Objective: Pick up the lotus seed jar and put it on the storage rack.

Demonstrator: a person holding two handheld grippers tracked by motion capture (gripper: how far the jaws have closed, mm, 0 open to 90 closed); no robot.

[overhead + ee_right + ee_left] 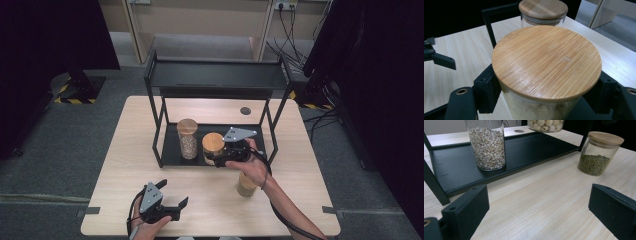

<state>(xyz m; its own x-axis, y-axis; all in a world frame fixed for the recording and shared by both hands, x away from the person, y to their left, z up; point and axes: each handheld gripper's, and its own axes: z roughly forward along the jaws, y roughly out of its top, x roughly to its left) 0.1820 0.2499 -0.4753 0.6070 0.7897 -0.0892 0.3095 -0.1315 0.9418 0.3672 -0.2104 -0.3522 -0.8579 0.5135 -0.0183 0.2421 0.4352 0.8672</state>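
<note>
Table (125,165) (pale wood) bears rack (165,150); jar (246,186).

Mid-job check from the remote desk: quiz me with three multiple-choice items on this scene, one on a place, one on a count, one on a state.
1. Where is the green-bean jar?
A. On the tabletop outside the rack
B. On the rack's top shelf
C. In the left gripper

2. How many bamboo-lidded jars are in the high view?
A. One
B. Three
C. Five

3. How does the right gripper stand?
A. Open above the table
B. Shut on nothing
C. Shut on the white-bean jar

Key: 1 A, it rests on the wood beside the black rack. 2 B, the tall grain jar, the white-bean jar and the green-bean jar. 3 C, both jaws press the glass under the lid, while the left gripper gapes open.
</note>
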